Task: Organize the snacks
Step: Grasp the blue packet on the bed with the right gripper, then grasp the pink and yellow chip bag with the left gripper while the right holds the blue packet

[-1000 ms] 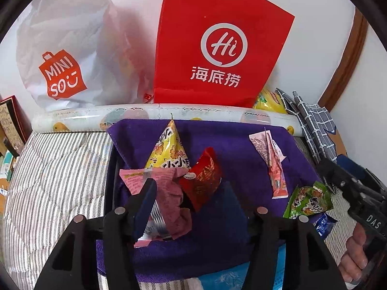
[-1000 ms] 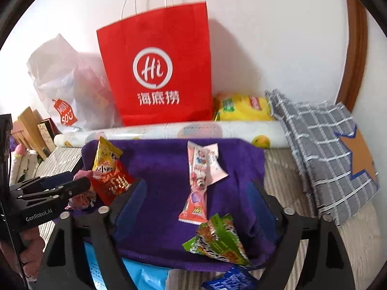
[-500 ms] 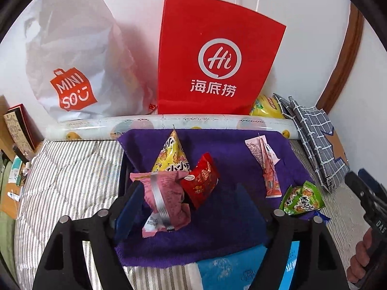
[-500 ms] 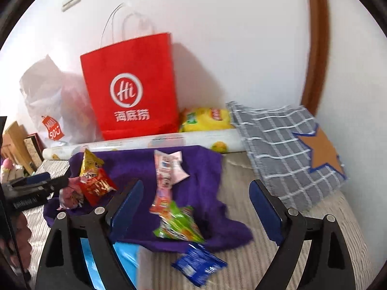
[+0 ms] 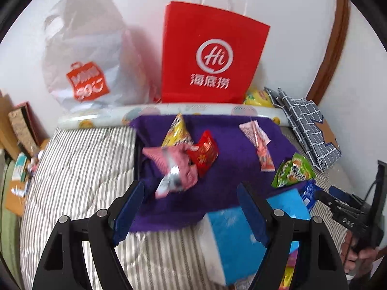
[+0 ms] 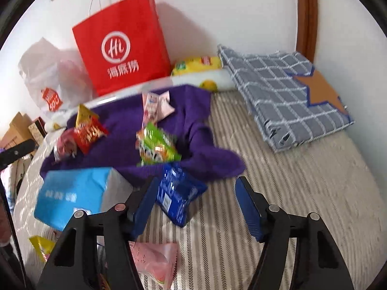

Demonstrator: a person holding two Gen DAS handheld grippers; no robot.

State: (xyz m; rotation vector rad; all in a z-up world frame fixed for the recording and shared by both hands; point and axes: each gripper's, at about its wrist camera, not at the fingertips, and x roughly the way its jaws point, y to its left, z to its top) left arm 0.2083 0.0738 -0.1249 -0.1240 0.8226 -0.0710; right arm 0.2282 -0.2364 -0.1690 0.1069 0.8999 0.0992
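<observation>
While the right gripper (image 6: 196, 203) hung over the striped bed cover (image 6: 302, 193) at the lower centre of its view, its fingers were closing, with the blue snack packet (image 6: 179, 193) lying between them, close against the left finger (image 6: 142, 207) and, as far as the blur allowed, not yet pinched. That packet sat just off the edge of the purple cloth (image 6: 121, 135), beside a light-blue tissue pack (image 6: 72, 193) at lower left. On the cloth lay the other snacks: a green packet (image 6: 157, 145) in the middle, a pink stick packet (image 6: 152, 106) above it, and a red packet (image 6: 89, 133), a yellow packet (image 6: 83, 114) and a pink wrapper (image 6: 65, 145) grouped at left.

In the left wrist view, the left gripper (image 5: 191, 207) stood open and empty at bottom centre, the pink wrapper (image 5: 171, 169) lying free on the purple cloth (image 5: 229, 169) just above it.

My judgement of the risk: the blue snack packet sat off-centre, so the closing fingers could nudge it sideways, or catch only a crinkled corner that slips out on lifting. A low approach might also pinch the soft bed cover along with it.
</observation>
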